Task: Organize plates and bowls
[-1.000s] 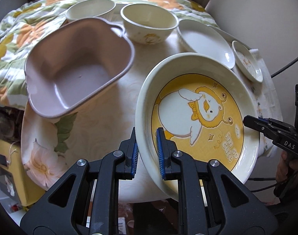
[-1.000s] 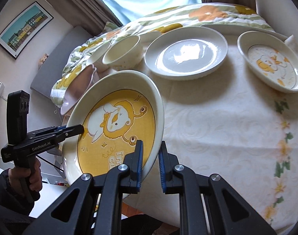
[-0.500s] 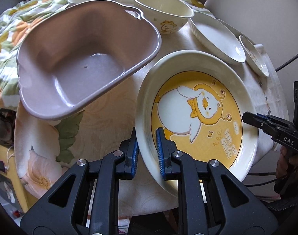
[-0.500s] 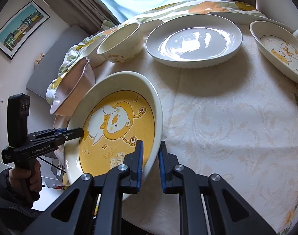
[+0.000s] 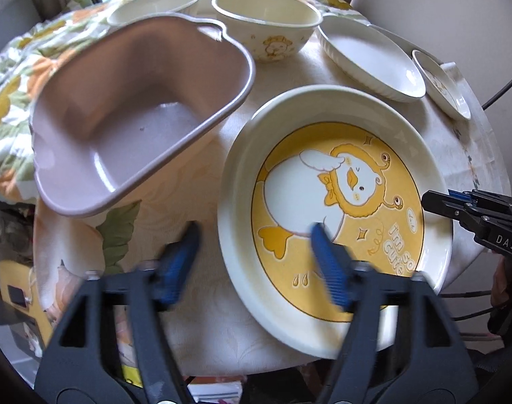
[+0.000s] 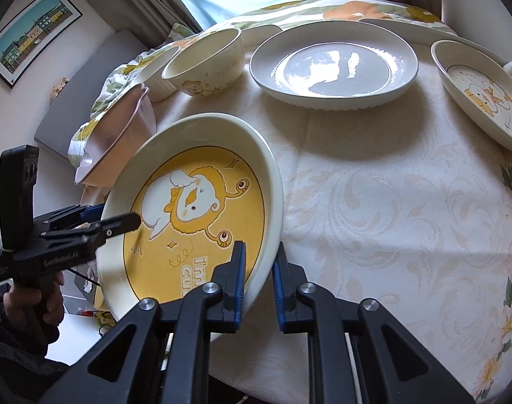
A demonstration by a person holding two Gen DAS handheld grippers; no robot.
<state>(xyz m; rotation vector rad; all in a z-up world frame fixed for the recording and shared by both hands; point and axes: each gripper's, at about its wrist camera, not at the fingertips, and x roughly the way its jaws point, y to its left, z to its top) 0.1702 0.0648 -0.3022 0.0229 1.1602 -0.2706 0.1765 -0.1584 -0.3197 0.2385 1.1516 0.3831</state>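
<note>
A large cream plate with a yellow duck picture (image 5: 336,202) lies near the table's front edge; it also shows in the right wrist view (image 6: 195,208). My left gripper (image 5: 256,252) is open, its blue pads spread on either side of the plate's near rim. My right gripper (image 6: 259,269) is shut on the plate's rim at the opposite side and shows in the left wrist view (image 5: 458,202). A pink heart-shaped bowl (image 5: 138,118) sits just left of the plate.
Behind stand a cream bowl with a duck print (image 6: 205,64), a ribbed white bowl (image 6: 155,70), a wide white plate (image 6: 333,67) and a small duck dish (image 6: 484,97). A floral cloth (image 6: 390,202) covers the round table. The table edge is close in front.
My left gripper has opened and let go of the duck plate's rim. The plate has come down toward the table. My right gripper stays shut on it.
</note>
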